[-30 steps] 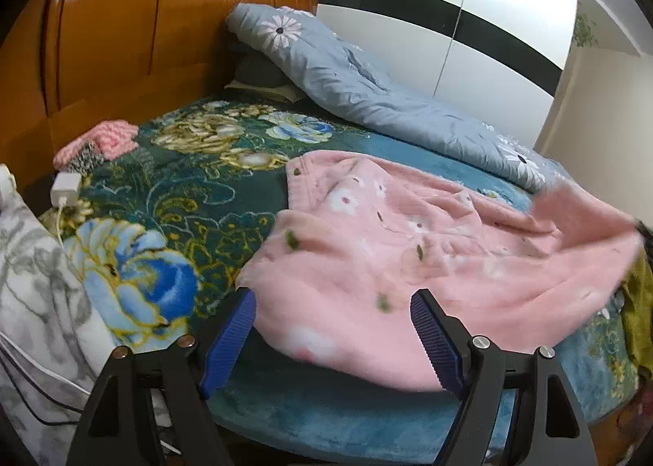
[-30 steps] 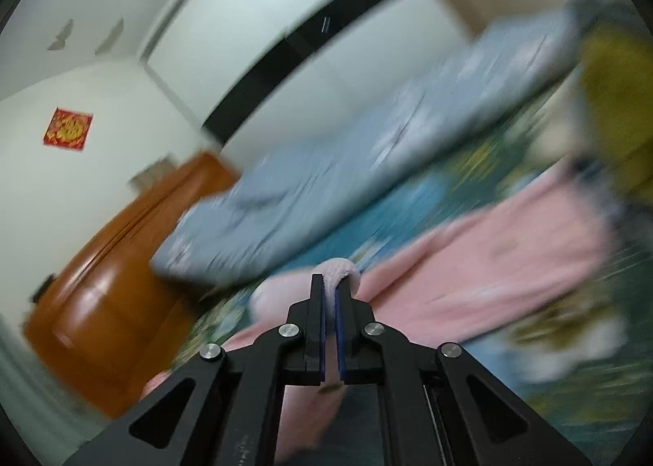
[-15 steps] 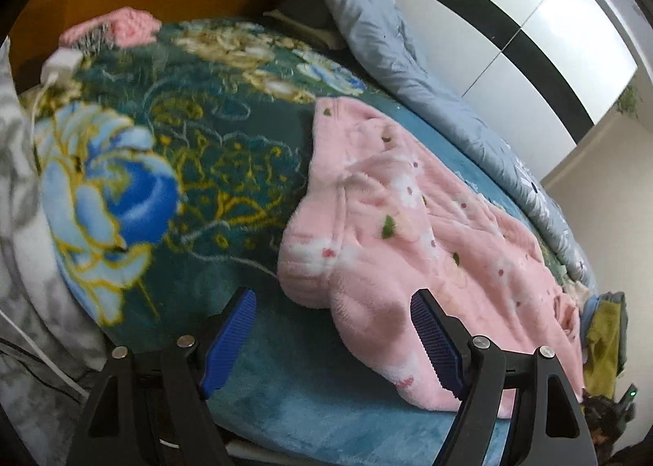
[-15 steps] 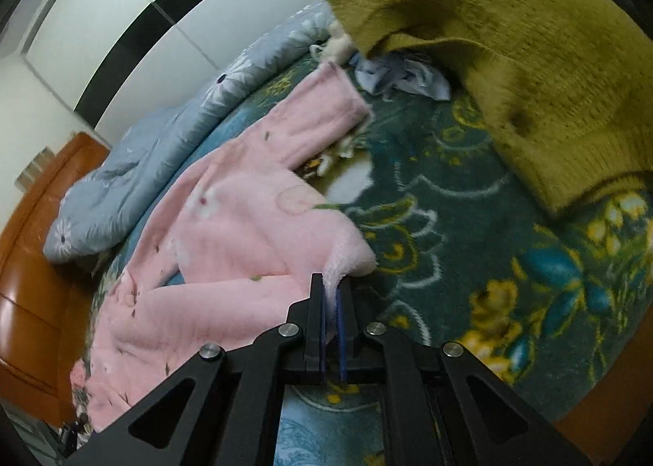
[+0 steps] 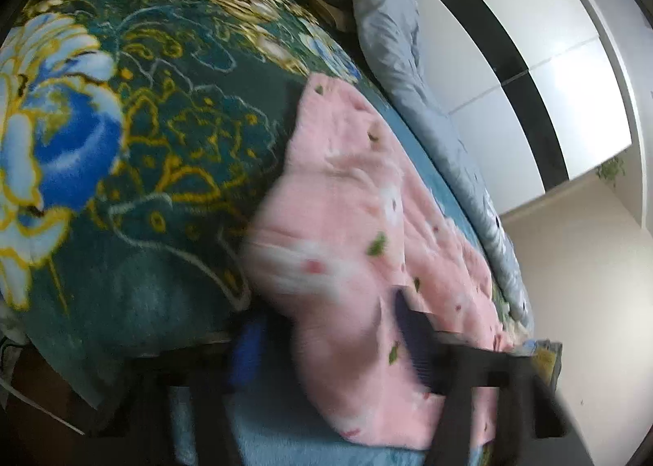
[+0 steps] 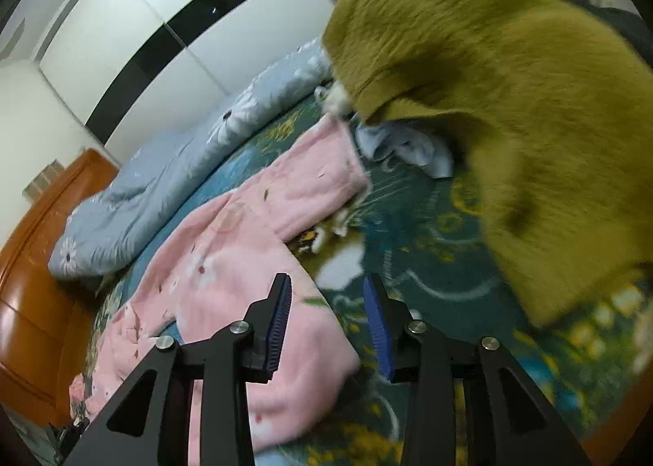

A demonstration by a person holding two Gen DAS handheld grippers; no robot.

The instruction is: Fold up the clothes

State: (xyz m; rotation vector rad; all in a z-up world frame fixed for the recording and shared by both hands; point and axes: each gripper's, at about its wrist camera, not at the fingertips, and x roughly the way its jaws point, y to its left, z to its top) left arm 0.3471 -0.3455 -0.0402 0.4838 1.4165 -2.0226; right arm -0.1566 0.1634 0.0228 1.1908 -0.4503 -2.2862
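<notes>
Lying spread on the green floral blanket (image 5: 155, 147), the pink fleece garment (image 6: 228, 261) reaches from the bed's near edge toward the far grey-blue quilt (image 6: 163, 188). The right gripper (image 6: 328, 323) hangs released over its near right corner, touching nothing. The left gripper (image 5: 330, 347), blurred, straddles its near edge, jaws apart. An olive sweater (image 6: 510, 106) lies right.

Home bedroom, floral blanket (image 5: 171, 147) on bed, wooden headboard (image 6: 28, 286), grey-blue duvet (image 6: 171, 188), white wardrobe doors (image 6: 134, 29)
</notes>
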